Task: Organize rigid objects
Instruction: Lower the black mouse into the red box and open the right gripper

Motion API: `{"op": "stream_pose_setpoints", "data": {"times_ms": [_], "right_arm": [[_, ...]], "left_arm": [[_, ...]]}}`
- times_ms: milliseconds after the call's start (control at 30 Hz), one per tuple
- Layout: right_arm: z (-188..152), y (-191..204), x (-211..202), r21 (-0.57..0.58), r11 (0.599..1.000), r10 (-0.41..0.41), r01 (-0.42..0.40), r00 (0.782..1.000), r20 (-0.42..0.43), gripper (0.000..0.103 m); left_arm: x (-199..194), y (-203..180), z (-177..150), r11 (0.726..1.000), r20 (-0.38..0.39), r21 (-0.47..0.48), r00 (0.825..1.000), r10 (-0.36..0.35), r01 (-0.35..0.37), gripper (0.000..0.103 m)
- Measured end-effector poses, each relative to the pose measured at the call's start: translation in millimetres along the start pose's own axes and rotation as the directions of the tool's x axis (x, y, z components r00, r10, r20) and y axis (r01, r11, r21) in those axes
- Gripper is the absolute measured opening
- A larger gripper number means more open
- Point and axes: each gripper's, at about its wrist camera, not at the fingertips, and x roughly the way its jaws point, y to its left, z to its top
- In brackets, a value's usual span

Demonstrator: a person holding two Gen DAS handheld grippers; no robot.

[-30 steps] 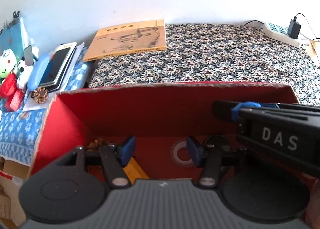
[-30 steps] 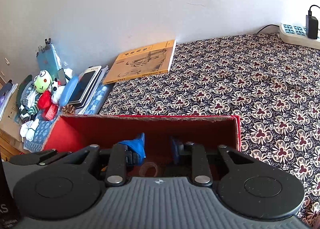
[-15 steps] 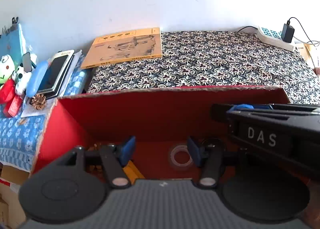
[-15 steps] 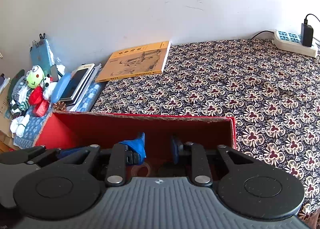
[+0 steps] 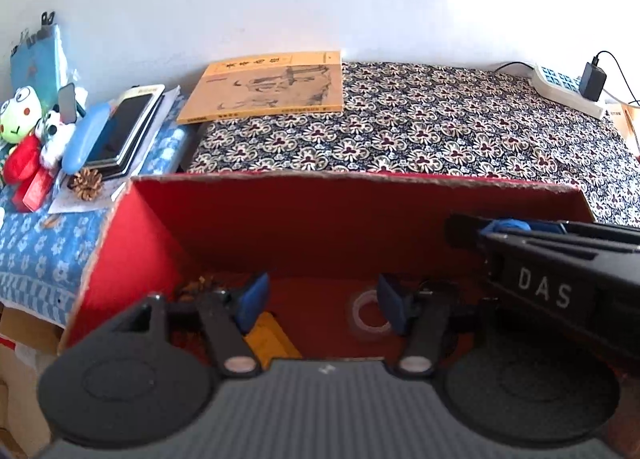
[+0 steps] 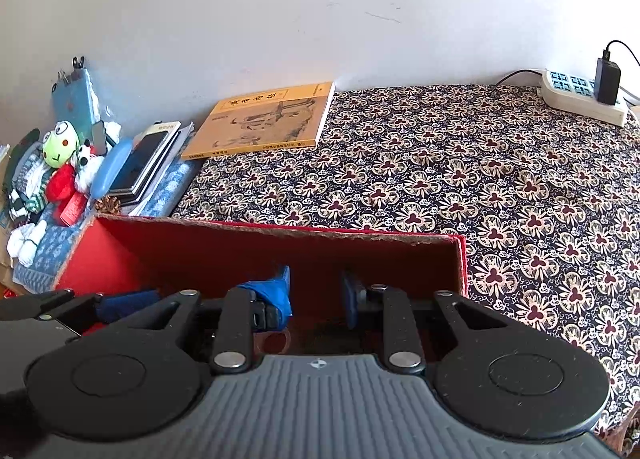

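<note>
The red box (image 5: 280, 227) sits at the near edge of the table (image 5: 460, 131), on its flowered cloth, and it already holds a roll of clear tape (image 5: 366, 313), a yellow item (image 5: 272, 333) and something brown in the far left corner (image 5: 196, 283) that is too dim to name. Both grippers reach down inside the box.

The left gripper (image 5: 320, 299) has wide jaws that are opening, with nothing between them; the tape roll lies on the floor of the box just beyond its right pad. The right gripper (image 6: 316, 291) shows a visible gap between its blue pads and nothing held, though a loose flap of blue covering hangs off the left one.

The chief risk I see is crowding. The right gripper's body crosses close in front of the left one, so a lift or turn by either could knock them together. A jaw catching the rough cardboard rim could also drag the box, which sits near the table's edge. The loose flap might snag on the tape roll. The book (image 6: 260, 123), power strip (image 6: 580, 97) and plush toys (image 6: 64, 163) sit well clear.
</note>
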Motion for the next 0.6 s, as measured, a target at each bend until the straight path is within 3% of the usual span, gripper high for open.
{"op": "stream_pose_setpoints", "data": {"times_ms": [600], "right_arm": [[-3.2,-0.7,-10.9,0.05,0.999,-0.016,0.015,1.0,0.018,0.007]], "left_arm": [[-5.4,4.9,-2.3,0.999,0.002,-0.008,0.999,0.04,-0.039,0.06]]}}
